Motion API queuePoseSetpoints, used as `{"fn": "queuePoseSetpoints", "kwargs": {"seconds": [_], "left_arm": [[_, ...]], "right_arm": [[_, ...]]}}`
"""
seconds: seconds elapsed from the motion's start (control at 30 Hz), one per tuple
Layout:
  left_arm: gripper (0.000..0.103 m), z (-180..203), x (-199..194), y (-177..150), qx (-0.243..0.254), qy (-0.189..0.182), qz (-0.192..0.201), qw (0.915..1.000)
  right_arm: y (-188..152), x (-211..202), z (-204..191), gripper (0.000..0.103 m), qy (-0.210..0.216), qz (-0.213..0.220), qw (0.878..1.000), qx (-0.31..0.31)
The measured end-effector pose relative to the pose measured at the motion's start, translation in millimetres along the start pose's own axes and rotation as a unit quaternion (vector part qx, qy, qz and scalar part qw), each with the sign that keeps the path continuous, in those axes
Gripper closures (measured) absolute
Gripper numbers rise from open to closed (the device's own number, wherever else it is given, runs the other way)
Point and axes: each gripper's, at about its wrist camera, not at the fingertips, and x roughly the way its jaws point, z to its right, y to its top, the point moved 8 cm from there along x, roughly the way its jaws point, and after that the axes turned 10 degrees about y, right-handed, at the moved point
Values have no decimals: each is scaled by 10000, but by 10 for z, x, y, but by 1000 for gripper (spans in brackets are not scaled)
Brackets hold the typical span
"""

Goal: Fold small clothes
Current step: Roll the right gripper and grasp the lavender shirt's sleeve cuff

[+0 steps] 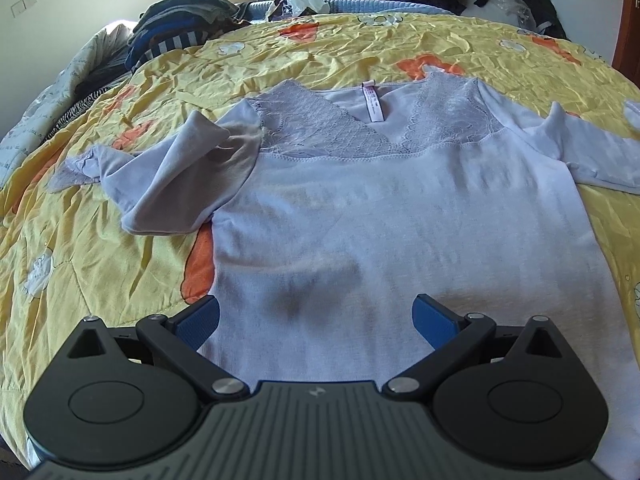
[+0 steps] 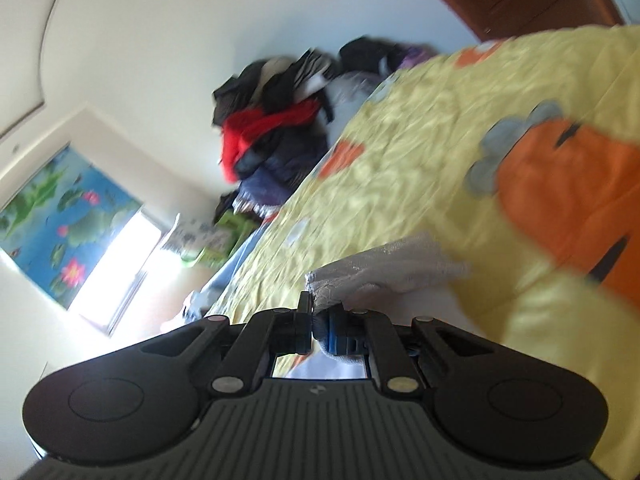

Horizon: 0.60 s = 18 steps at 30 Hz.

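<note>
On the left side of the bed, a heap of dark and striped clothes [image 1: 176,24] lies on the yellow quilt [image 1: 100,248] with its orange and white flower print. Next to the right lies the top's crumpled left sleeve [image 1: 160,172], bunched and folded back on itself beside the body. The pale lilac top [image 1: 360,216] is spread flat in the middle of the quilt, its lace neckline [image 1: 320,128] and neck label pointing away from the camera. The left claw [image 1: 316,320] hovers over the lower part of the top, its blue-padded jaws spread wide with nothing between them. Further right, the other sleeve [image 1: 592,148] stretches out toward the edge of the bed.

In the right wrist view, which is tilted and blurred, a lotus-print blind [image 2: 60,216] hangs at a bright window on the left. The right claw [image 2: 313,320] is closed tight on a lacy, pale piece of cloth [image 2: 380,268], apparently the cuff of that sleeve, lifted off the quilt. Beyond it a second pile of clothes [image 2: 276,120], with something red in it, sits at the bed's far end.
</note>
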Motion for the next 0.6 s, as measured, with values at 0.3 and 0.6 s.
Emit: {"fn": "queuePoseSetpoints", "kwargs": {"seconds": [0.3,0.6], "left_arm": [[0,-96,103,-49,-194,19,-141,9997],[0,-137,131,-89,-262,51,-150,9995]], "right_arm": [[-640,56,-589,91,354,-607,9967,-414],[-1057,-13,-870,91,529,-875,9943,-313]]}}
